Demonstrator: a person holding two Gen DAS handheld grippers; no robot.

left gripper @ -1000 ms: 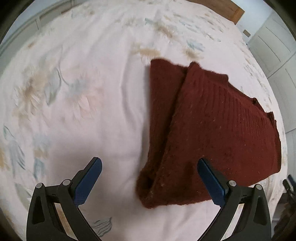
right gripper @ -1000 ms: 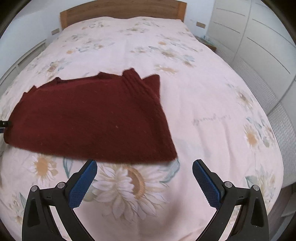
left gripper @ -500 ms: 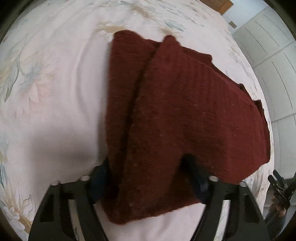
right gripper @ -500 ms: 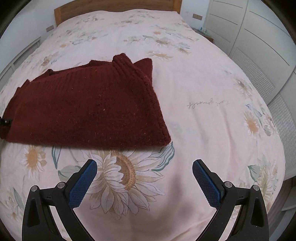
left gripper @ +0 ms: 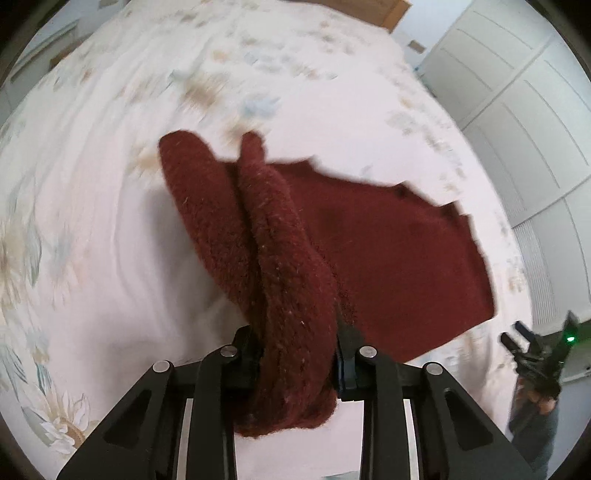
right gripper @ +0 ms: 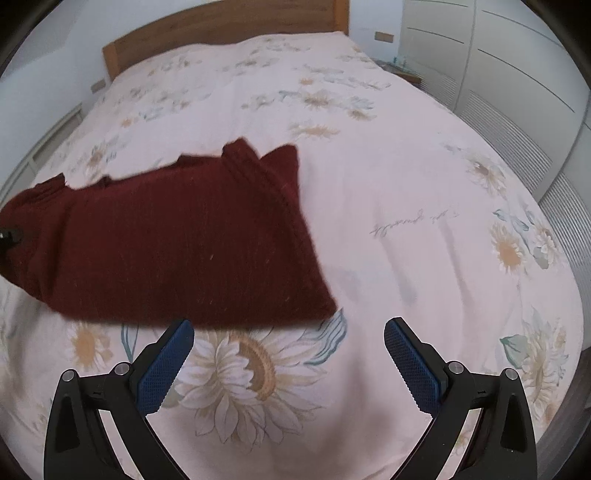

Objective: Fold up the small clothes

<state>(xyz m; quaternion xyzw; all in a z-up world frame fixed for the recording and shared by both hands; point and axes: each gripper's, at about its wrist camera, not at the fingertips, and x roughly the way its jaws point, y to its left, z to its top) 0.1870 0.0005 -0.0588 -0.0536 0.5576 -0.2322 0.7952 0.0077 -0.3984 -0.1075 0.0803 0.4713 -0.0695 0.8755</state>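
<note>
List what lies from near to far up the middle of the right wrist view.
Right tool with its blue pads wide apart → large printed daisy on the bedspread → dark red knit sweater → open stretch of floral bedspread → wooden headboard.
</note>
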